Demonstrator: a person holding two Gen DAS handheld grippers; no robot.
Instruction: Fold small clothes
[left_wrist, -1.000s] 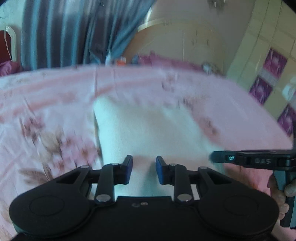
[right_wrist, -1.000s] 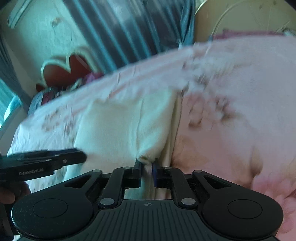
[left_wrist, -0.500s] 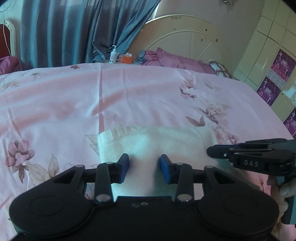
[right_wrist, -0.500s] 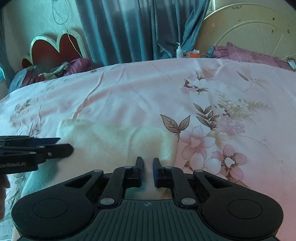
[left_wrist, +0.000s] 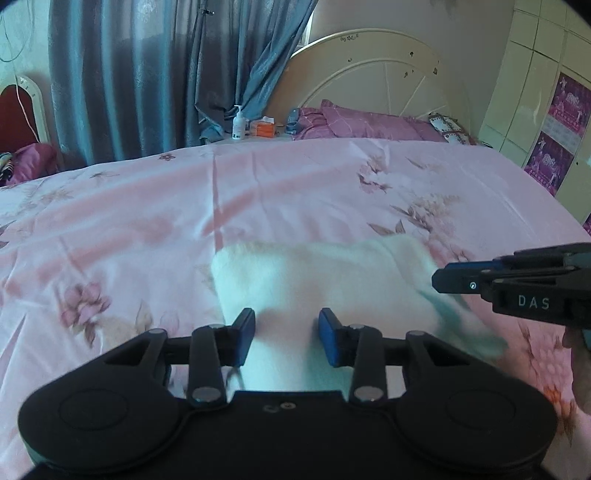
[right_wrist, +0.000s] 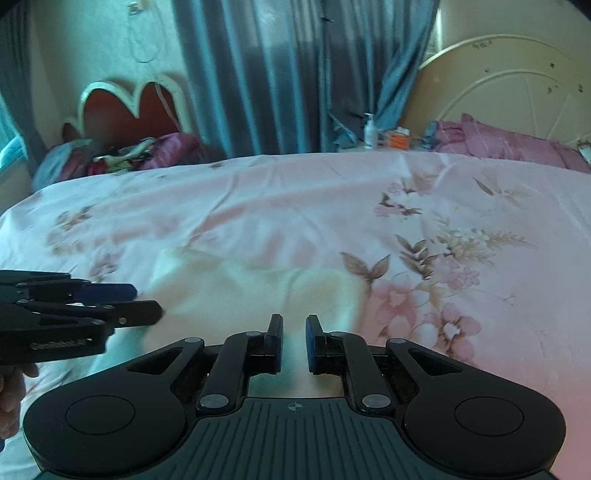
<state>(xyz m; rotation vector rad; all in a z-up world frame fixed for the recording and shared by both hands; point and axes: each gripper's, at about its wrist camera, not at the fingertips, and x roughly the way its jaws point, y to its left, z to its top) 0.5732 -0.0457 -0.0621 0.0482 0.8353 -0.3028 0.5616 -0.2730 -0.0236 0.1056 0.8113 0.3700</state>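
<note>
garment: the white cloth (left_wrist: 314, 280) lay folded on the pink bedsheet (left_wrist: 147, 229).
left gripper (left_wrist: 287, 336): fingers spread, empty, over its near edge.
right gripper (right_wrist: 294, 341): fingers parted, holding nothing.
advice: pinch both near corners evenly, then fold flat.

From my feed it's a big bed (left_wrist: 147, 229) w/ a pink floral sheet, few creases running down the middle. Only thing lying on the open part is a white folded garment (left_wrist: 314, 280), flat, near the front edge, sitting right on the sheet. Purple pillows (left_wrist: 369, 123) are up at the far end by the cream headboard (left_wrist: 384, 74). In the right cam the garment (right_wrist: 251, 295) looks blurry, can't make out its folds.
</note>
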